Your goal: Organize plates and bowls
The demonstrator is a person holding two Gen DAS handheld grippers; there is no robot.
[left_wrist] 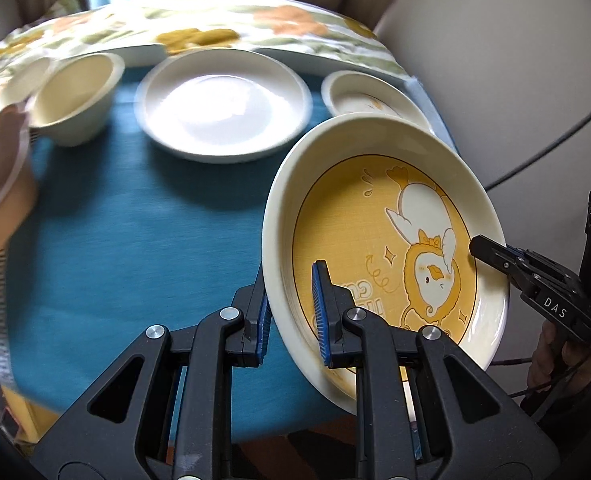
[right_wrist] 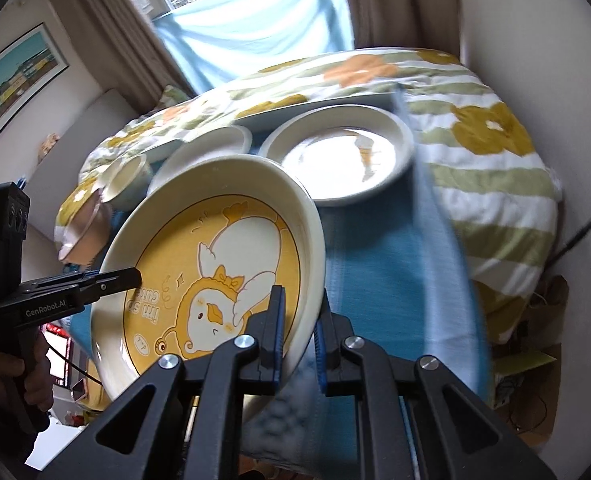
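Note:
A cream plate with a yellow duck print is held tilted above the blue tablecloth. My left gripper is shut on its near left rim. My right gripper is shut on the opposite rim of the duck plate. Each gripper shows in the other's view, the right gripper and the left gripper. A plain white plate, a cream bowl and another printed plate rest on the cloth behind.
A floral quilt lies behind the table. A pinkish bowl sits at the left edge. In the right wrist view the far printed plate sits by the table's right edge, with a wall and cable beyond.

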